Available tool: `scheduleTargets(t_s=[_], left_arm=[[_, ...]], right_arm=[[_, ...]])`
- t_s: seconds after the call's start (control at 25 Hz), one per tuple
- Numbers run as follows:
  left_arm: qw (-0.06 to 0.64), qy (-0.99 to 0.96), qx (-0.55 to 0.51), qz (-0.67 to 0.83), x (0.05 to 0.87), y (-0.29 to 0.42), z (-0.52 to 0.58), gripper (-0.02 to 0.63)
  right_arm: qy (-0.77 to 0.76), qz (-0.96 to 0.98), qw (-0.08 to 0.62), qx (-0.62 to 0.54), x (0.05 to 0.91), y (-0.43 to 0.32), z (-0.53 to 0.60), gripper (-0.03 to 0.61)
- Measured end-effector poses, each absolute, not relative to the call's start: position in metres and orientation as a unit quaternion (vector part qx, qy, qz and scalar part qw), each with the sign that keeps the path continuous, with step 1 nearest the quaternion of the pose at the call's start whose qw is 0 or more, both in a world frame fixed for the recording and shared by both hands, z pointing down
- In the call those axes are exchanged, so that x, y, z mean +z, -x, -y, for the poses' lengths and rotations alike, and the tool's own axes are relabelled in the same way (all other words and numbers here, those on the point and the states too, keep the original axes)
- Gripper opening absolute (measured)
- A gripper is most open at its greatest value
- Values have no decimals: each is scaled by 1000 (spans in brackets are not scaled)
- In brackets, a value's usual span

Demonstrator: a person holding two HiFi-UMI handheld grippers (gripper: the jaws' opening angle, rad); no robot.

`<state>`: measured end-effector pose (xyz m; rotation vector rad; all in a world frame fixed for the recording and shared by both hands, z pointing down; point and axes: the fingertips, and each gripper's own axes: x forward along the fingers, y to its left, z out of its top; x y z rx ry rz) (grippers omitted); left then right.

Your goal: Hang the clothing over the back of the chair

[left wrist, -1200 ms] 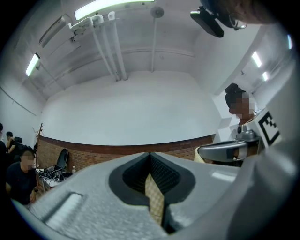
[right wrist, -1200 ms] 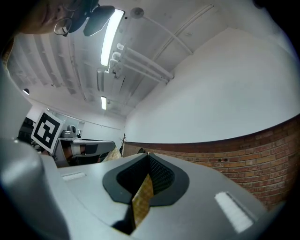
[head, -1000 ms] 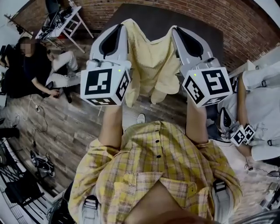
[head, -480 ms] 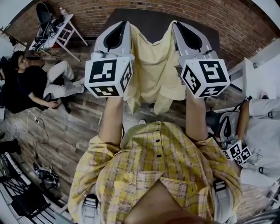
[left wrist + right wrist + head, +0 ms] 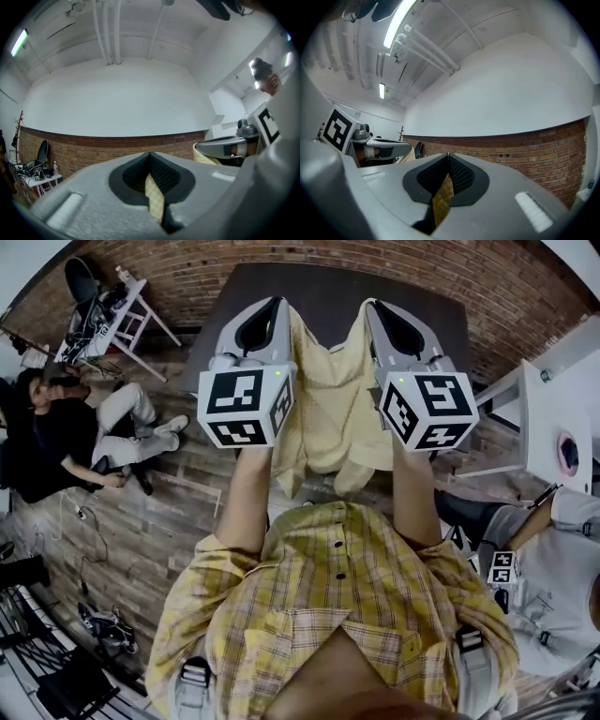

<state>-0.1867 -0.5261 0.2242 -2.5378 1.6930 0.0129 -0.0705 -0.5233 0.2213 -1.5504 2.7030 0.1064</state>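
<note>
Clothing (image 5: 328, 418) hangs between the left gripper (image 5: 277, 306) and the right gripper (image 5: 367, 307), both held forward and level, each closed on its fabric.

- The left hand-held gripper (image 5: 277, 304) and the right hand-held gripper (image 5: 371, 306) now sit closer together in the head view than a second ago.
- The yellow garment (image 5: 328, 404) between them hangs narrower. Its top edge spans less, and its hem now reaches down nearly to the wearer's collar.
- More of the dark counter (image 5: 328, 282) shows beyond the jaws, its near left corner now in sight.
- The seated person in black (image 5: 56, 432) has slid lower along the left edge, and the small white counter (image 5: 112, 306) has shifted further left.
- A white counter (image 5: 553, 395) has come into view at the right, and the person in white (image 5: 553, 592) has dropped to the lower right corner.
</note>
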Motion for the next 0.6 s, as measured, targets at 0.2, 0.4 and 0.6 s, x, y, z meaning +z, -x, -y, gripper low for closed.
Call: scheduleTargets(t_s=[0.2, 0.4, 0.6], left_arm=[[33, 834, 0, -550, 236, 188, 539, 5], [21, 837, -9, -546, 252, 184, 545, 5], [17, 839, -19, -543, 261, 182, 548, 5]], right_arm=[[507, -861, 1, 23, 234, 74, 534, 12], [518, -855, -14, 12, 252, 71, 541, 12], [519, -854, -33, 6, 265, 73, 546, 12]])
